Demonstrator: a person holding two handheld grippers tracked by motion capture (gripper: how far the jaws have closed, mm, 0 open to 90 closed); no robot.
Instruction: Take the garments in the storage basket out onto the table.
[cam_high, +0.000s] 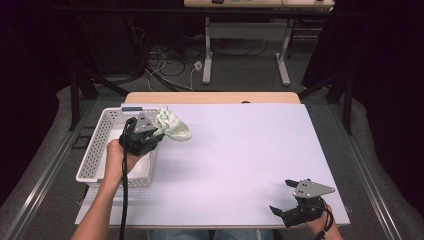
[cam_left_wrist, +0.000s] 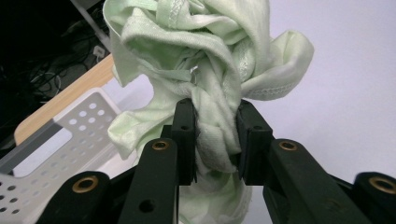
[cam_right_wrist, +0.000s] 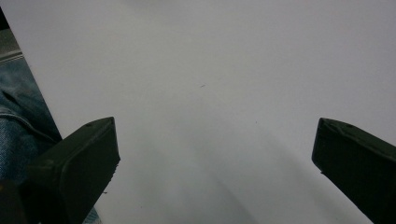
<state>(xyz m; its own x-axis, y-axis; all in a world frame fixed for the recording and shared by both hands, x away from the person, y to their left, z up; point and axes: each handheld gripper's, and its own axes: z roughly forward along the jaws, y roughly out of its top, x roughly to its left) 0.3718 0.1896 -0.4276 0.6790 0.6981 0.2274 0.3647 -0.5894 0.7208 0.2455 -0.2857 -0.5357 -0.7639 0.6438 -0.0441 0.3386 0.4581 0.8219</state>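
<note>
Right claw (cam_high: 289, 200) is resting near the worktop's (cam_high: 240, 150) front edge, jaws standing wide apart. Farther off, left claw (cam_high: 155, 131) is clamping a bunched pale green cloth (cam_high: 172, 125), holding it just beside the white basket (cam_high: 95, 150).

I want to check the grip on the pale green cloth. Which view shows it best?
The left gripper view: the cloth fills it, bunched between the left gripper pads. The high view shows it small beside the white basket; the right gripper view faces bare table.
</note>
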